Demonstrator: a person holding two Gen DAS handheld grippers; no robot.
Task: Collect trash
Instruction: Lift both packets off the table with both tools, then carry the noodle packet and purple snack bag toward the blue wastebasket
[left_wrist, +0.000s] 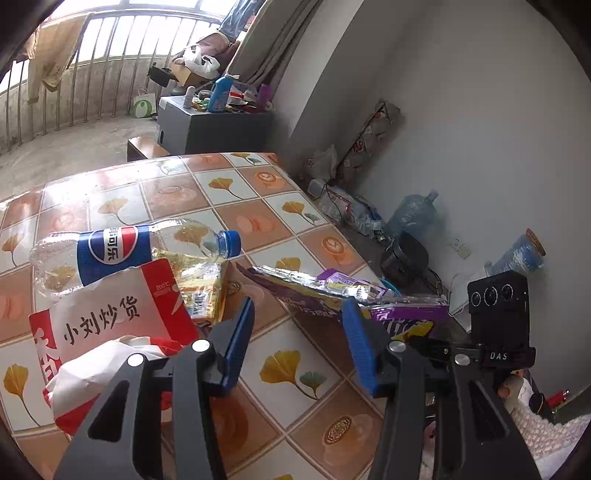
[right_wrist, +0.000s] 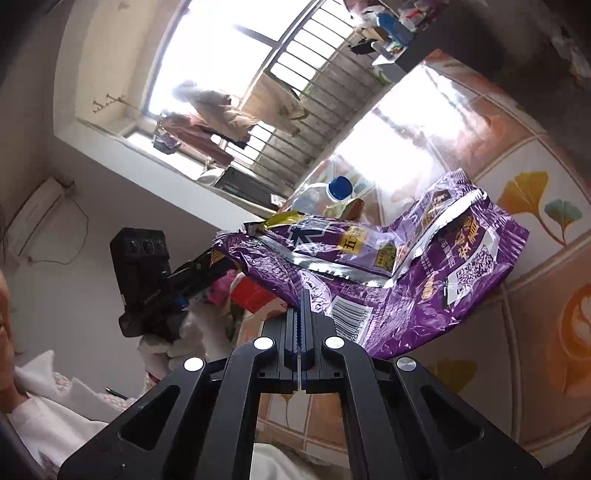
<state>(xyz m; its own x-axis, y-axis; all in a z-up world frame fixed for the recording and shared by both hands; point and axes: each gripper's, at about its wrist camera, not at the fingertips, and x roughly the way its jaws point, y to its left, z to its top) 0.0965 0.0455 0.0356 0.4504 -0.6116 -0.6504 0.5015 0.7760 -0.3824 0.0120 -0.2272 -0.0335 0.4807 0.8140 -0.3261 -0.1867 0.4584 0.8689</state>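
Room with grey walls and a barred balcony window; work surface is a table (left_wrist: 229, 206) under a glossy tile-pattern cloth with ginkgo leaves.

Left wrist view: left gripper (left_wrist: 295, 325) over the table, blue pads apart, nothing between them, only bare cloth below. Left of it a red-and-white paper snack bag (left_wrist: 110, 317), crumpled. Behind that, an empty Pepsi bottle (left_wrist: 129, 254) on its side, blue cap to the right. Yellow wrapper (left_wrist: 203, 291) lies just beside the paper bag. A purple wrapper (left_wrist: 325, 291) hangs across the frame just past the right pad, above the table edge. Water jug (left_wrist: 413, 214) on the floor by the wall.

Right wrist view: right gripper (right_wrist: 303, 295) with jaws together, clamped on the lower edge of the purple snack wrapper (right_wrist: 424, 266), which is lifted off the cloth. Bottle cap (right_wrist: 340, 187) shows beyond it. Left gripper's camera block (right_wrist: 142, 258) sits at left.
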